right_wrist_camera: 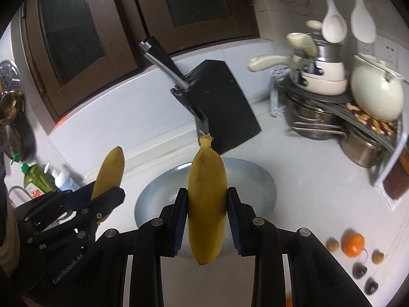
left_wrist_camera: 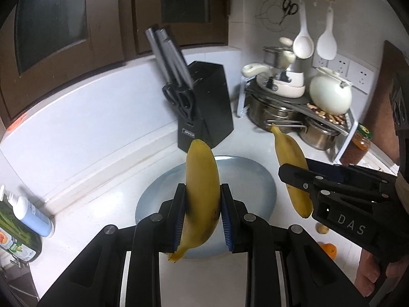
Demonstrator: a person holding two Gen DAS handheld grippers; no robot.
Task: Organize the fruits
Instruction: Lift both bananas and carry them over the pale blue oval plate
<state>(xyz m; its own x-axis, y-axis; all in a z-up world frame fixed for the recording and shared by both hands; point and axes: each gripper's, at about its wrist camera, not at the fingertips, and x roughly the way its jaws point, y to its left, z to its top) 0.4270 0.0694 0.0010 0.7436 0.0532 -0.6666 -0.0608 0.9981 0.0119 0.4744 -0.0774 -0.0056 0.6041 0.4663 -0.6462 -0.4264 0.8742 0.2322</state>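
Two yellow bananas hang above the round pale-blue plate (left_wrist_camera: 255,176) on the white tabletop (left_wrist_camera: 102,179): left gripper (left_wrist_camera: 202,215) jaws clamp one banana (left_wrist_camera: 203,192), right gripper (right_wrist_camera: 207,217) jaws clamp the other banana (right_wrist_camera: 207,204).

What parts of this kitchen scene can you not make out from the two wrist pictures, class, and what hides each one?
- Plate, left wrist view: the middle and near rim are hidden by the left gripper and its banana.
- Orange fruit, left wrist view: partly covered by the right gripper.
- Knife block, right wrist view: motion blur smears the handles.
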